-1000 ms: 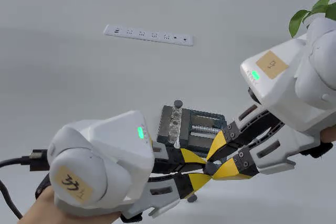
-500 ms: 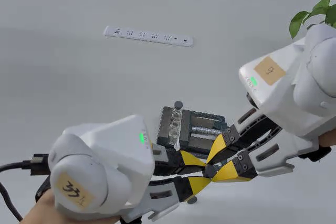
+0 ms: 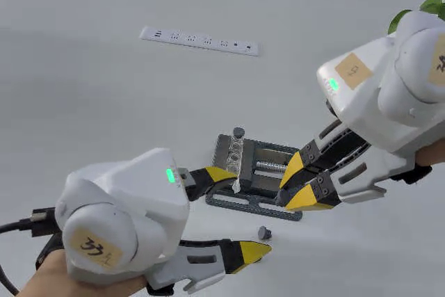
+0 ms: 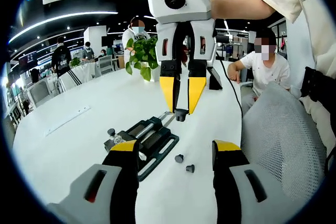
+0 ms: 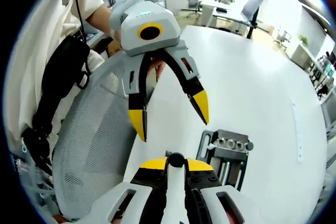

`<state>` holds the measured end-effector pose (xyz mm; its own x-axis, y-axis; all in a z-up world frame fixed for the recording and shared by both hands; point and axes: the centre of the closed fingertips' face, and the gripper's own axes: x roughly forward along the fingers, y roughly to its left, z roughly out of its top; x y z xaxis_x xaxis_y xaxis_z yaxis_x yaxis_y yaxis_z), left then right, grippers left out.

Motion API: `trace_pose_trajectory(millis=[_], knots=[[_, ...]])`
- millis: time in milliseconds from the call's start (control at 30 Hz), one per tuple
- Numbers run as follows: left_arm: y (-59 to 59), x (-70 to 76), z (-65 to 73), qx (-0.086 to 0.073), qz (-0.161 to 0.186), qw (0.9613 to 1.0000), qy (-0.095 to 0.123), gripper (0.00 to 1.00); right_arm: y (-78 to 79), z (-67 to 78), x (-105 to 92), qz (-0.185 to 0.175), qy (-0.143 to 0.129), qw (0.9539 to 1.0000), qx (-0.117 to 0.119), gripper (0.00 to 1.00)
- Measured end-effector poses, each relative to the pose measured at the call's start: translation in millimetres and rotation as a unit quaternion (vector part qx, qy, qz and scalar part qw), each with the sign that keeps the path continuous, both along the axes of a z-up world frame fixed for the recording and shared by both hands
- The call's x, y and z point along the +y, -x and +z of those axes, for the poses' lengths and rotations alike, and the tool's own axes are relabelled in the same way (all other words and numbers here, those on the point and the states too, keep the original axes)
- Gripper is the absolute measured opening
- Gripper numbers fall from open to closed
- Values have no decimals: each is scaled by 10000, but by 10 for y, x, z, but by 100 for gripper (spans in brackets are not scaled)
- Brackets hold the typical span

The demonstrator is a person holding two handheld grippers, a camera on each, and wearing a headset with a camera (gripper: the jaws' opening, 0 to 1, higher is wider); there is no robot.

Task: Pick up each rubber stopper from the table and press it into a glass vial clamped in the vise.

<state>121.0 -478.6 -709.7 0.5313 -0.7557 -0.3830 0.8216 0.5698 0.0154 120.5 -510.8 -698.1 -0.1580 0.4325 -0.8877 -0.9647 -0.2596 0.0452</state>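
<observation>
The right tool is clamped on a stopper, poised just right of the vise. The left tool gapes wide, empty. This looks like the carrying step. Next it must line up over an unplugged vial and press down.

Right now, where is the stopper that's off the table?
In the right gripper view, the stopper is pinched between the right gripper's yellow tips, up in the air near the vise.
</observation>
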Motion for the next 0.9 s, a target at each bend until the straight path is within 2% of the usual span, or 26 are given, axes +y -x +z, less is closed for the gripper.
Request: trace_pose_trajectory(millis=[133,233,333,467,500,533,800,900], knots=[[-51,109,-65,28,271,9996,-59,70,-96,-24,7,37,93,9999,-67,6],[-71,191,-138,173,487,9986,-114,78,-196,-34,25,55,164,9998,-137,6],[-94,260,-186,215,662,9974,-161,84,-299,-44,49,100,220,9995,-199,6],[-95,319,-246,367,793,9960,-193,91,-432,-44,91,169,265,9991,-280,6],[-104,338,-246,331,837,9958,-176,93,-476,-51,95,227,309,9987,-344,6],[-107,352,-253,340,859,9956,-178,94,-517,-56,104,290,311,9982,-428,6],[-121,427,-300,402,1008,9940,-140,96,-744,-146,178,522,479,9961,-535,6],[-128,457,-328,439,1058,9933,-166,97,-838,-195,212,715,550,9935,-695,6]])
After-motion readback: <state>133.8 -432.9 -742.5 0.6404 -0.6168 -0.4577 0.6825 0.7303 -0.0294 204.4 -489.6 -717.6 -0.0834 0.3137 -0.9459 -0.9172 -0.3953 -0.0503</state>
